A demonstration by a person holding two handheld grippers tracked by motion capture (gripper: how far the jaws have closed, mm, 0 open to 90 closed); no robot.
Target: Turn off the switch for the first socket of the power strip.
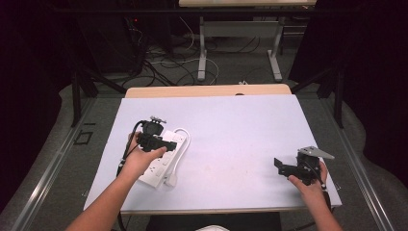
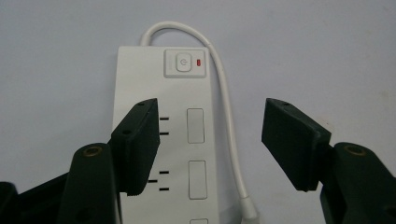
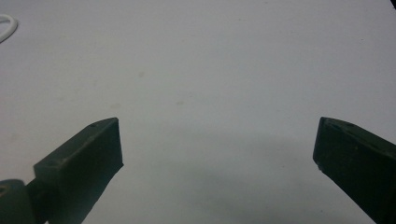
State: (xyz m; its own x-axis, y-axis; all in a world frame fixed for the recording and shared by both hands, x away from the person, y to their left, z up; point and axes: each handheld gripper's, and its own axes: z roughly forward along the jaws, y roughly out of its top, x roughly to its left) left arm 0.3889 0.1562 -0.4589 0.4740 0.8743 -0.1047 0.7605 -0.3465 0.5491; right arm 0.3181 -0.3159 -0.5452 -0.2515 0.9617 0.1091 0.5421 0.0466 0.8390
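A white power strip (image 1: pixel 161 163) lies on the pale table cover at the left, its white cord (image 1: pixel 182 149) looping round its far end. My left gripper (image 1: pixel 169 143) hovers over it, open. In the left gripper view the power strip (image 2: pixel 163 121) runs between the jaws, with a power button (image 2: pixel 183 62) and a red light (image 2: pixel 200 61) at its far end, and the cord (image 2: pixel 229 116) along one side. My left gripper (image 2: pixel 210 142) holds nothing. My right gripper (image 1: pixel 280 165) is open at the right near the front edge. In its own view my right gripper (image 3: pixel 217 154) stands over bare cover.
The table (image 1: pixel 288 120) is covered with a pale sheet. A plug (image 1: pixel 172 180) lies at the strip's near end. A loop of white cord (image 3: pixel 7 25) shows far off in the right gripper view. Beyond the table stand desk legs (image 1: pixel 202 53) and floor cables.
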